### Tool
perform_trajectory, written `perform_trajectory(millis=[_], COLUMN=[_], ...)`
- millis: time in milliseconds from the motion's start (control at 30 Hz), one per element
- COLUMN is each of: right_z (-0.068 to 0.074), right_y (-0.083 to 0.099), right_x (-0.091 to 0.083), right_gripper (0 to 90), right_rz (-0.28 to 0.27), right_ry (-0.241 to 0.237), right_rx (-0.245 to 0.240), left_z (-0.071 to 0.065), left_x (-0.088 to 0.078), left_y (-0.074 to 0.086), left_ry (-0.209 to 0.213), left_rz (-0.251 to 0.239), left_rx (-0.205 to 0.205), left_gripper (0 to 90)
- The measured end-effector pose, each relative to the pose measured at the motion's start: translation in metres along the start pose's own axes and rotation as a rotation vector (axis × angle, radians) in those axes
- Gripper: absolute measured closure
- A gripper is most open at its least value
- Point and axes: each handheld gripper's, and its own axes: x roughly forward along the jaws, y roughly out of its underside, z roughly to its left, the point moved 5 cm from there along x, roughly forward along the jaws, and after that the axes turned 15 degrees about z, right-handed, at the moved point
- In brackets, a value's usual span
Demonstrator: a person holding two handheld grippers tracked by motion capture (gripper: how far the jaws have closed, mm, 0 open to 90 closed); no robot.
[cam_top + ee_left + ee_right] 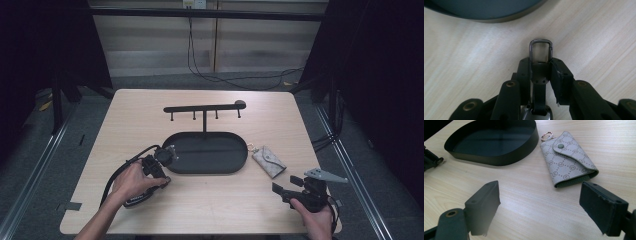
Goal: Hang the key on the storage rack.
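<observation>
Left tongs pinching the key fob, right tongs spread wide and empty.

My left gripper [541, 68] has its jaws clamped on the dark key fob [539, 75], its metal clasp loop [541, 48] sticking out past the tips, just above the wooden table [210, 200]. It sits right by the near-left rim of the black oval tray [207, 170]; the hanger bar [202, 107] rises behind the tray. My right gripper [541, 206] has nothing between the pads and is over bare table near the front right corner. Ahead of it lies the patterned key pouch [567, 160], flat, flap snapped, its ring [546, 136] just beside the tray's right end. Pouch and right jaws are apart.
</observation>
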Motion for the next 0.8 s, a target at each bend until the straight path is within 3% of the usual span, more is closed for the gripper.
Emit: perform_trajectory(millis=[400,500,800], right_z=[0.0,0.001,0.001], right_y=[0.0,0.0,0.0], right_x=[0.001,0.001,0.001], right_gripper=[15.7,15.7,15.6], right_rz=[0.008,0.01,0.012], right_ry=[-0.006,-0.005,-0.005], right_rx=[0.0,0.001,0.0], left_z=[0.007,0.007,0.007], left_x=[-0.016,-0.018,-0.028], left_y=[0.01,0.011,0.015], left_ry=[0.027,0.044,0.028], left_rz=[-0.054,-0.05,-0.019], left_rx=[-0.044,-0.048,-0.047], left_gripper=[70.7,70.7,70.7])
